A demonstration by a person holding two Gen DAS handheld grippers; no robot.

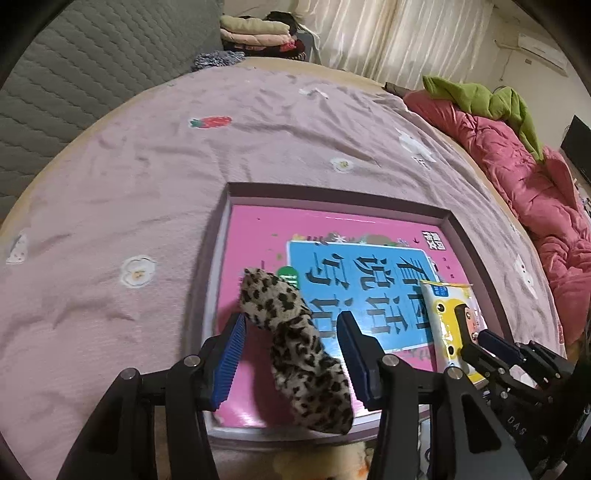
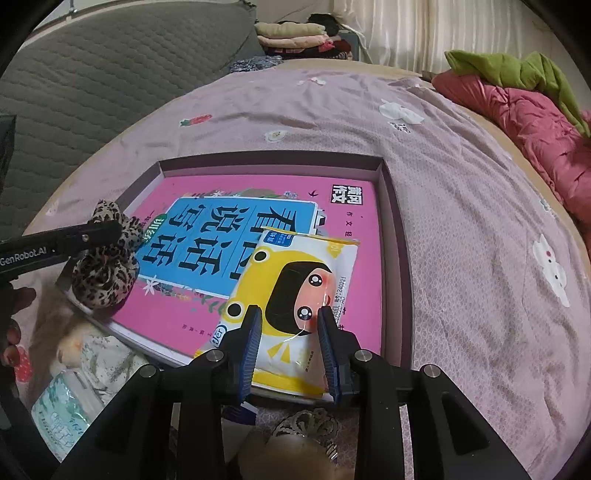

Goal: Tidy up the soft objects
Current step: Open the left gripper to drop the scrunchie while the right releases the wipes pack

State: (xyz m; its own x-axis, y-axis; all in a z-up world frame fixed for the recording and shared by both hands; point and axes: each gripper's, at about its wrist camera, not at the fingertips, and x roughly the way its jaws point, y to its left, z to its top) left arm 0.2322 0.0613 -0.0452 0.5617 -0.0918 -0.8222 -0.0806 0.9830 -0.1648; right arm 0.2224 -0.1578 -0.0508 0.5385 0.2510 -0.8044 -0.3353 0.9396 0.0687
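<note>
Left wrist view: the left gripper (image 1: 291, 345) reaches forward and low over the shallow box (image 1: 465, 236), its jaws wide apart, with the leopard-print scrunchie (image 1: 295, 354) lying loose between them on the pink book (image 1: 251, 236). To its right, the right gripper (image 2: 290, 328) points likewise into the box, jaws closed partway against the sides of the yellow tissue pack (image 2: 295, 280).

This is a bedroom in a home. A bed (image 1: 147, 177) with a pink flowery sheet fills the view, with a red quilt (image 1: 517, 177), folded clothes (image 1: 255, 31) and curtains (image 1: 399, 37) beyond the gripper.
</note>
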